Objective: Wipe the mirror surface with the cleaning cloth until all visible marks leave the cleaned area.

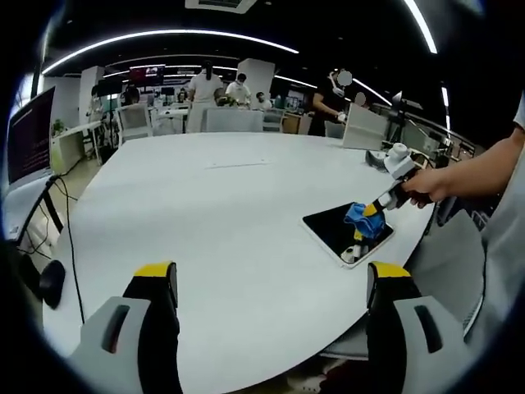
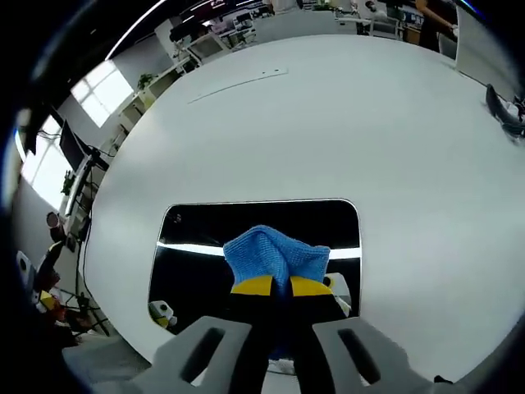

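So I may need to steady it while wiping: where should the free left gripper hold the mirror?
Probably the mirror's edge nearest the left gripper, coming in low from that side. It lies flat, so only the thin rim offers a bite, and the right gripper with the cloth occupies the middle.

In the right gripper view we see the mirror (image 2: 197, 246) in the lower centre of the frame: a flat rectangular panel with rounded corners and a thin pale border, lying face up on the white surface. Its glass reads dark and carries a bright horizontal streak of reflected light. The cleaning cloth (image 2: 275, 256), a blue bunched textile with a fine woven texture, rests on the glass at the middle of the panel, its folds rising to a soft peak. In the left gripper view we find the mirror (image 1: 332, 226) at right of centre, the cloth (image 1: 359, 215) on its upper right portion.
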`<state>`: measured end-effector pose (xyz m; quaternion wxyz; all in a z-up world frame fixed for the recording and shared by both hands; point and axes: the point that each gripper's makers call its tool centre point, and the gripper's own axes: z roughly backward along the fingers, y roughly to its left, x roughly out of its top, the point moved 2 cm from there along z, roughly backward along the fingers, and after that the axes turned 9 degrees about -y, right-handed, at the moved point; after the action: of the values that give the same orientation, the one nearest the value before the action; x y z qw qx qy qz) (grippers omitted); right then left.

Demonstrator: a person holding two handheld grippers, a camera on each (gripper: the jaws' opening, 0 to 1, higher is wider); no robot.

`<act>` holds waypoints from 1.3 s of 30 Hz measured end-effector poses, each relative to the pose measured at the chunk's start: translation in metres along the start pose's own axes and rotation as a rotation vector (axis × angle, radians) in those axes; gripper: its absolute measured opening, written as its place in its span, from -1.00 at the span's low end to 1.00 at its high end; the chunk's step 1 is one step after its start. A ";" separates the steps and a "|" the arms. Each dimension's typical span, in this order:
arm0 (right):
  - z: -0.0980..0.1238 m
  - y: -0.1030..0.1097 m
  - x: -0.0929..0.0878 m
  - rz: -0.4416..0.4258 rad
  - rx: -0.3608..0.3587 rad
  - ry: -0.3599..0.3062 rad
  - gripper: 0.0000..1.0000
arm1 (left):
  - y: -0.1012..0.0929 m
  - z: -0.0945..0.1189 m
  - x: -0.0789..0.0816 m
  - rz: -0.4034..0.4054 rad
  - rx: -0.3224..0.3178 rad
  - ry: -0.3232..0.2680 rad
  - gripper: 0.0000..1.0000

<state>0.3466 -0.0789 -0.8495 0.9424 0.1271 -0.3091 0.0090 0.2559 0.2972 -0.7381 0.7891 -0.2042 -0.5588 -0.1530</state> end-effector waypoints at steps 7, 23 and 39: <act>0.004 -0.017 0.001 0.020 -0.021 0.001 -1.00 | -0.003 -0.003 0.003 0.008 -0.004 -0.011 0.86; 0.012 -0.051 0.003 -0.039 -0.060 0.000 -1.00 | -0.008 -0.005 0.000 0.020 0.001 -0.002 0.86; 0.014 -0.045 -0.001 -0.022 -0.093 -0.011 -1.00 | -0.007 -0.012 0.005 0.003 -0.017 0.001 0.86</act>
<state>0.3419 -0.1254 -0.8498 0.9456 0.0866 -0.3132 -0.0164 0.2642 0.2848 -0.7363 0.7879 -0.2114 -0.5567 -0.1568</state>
